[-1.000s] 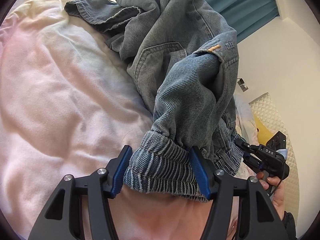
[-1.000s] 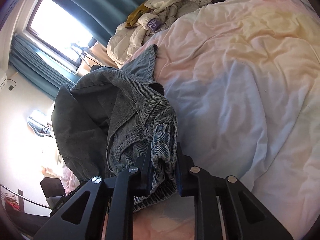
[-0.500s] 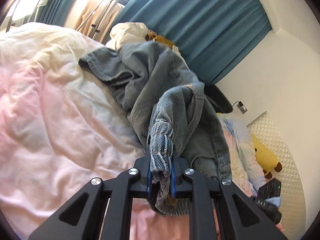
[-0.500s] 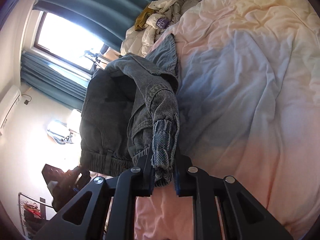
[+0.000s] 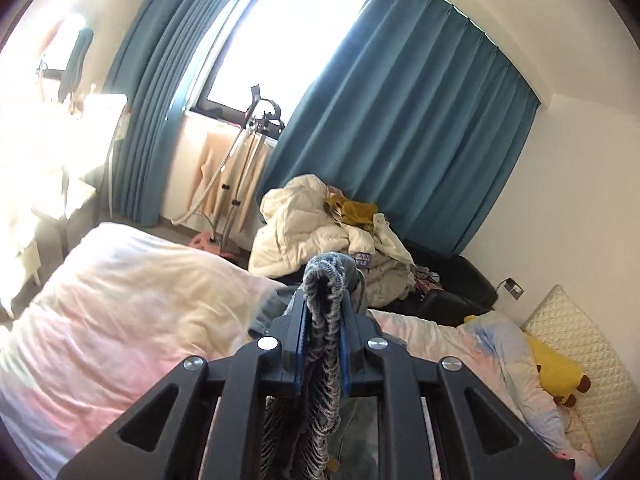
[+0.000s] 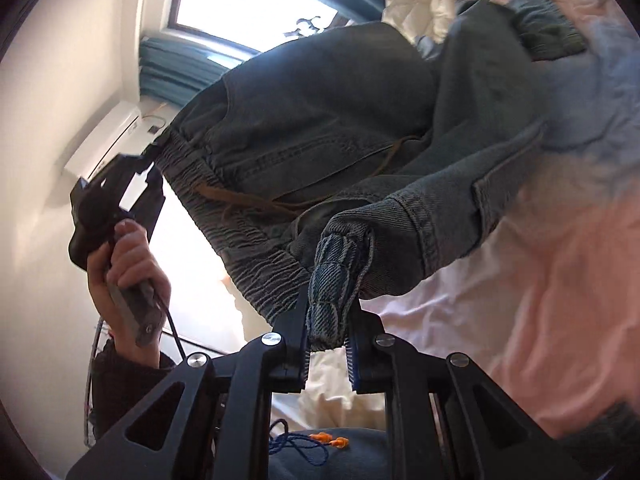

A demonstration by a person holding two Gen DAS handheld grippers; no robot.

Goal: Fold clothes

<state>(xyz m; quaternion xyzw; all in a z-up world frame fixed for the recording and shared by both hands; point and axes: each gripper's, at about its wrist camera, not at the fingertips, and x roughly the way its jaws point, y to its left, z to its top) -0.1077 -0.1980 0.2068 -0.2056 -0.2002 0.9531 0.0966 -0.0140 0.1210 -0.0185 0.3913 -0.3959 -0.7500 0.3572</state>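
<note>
1. The left gripper [image 5: 323,334] has its blue-lined jaws pinched on the elastic waistband of the denim trousers [image 5: 324,280]; a gathered loop of it stands up above the fingertips.
2. More of that denim hangs down behind the jaws, between the black arms.
3. Beyond the waistband lies the bed [image 5: 132,300], its pink and white quilt rumpled.
4. Past the bed's far edge sits a heap of cream clothes [image 5: 308,228] with a mustard garment on top.
5. Behind the heap hang teal curtains [image 5: 400,128], parted at a bright window [image 5: 280,36].
6. Left of the heap stands a garment steamer [image 5: 248,148].
7. Right of the bed, a yellow plush toy [image 5: 556,368] lies against a quilted headboard.
</note>
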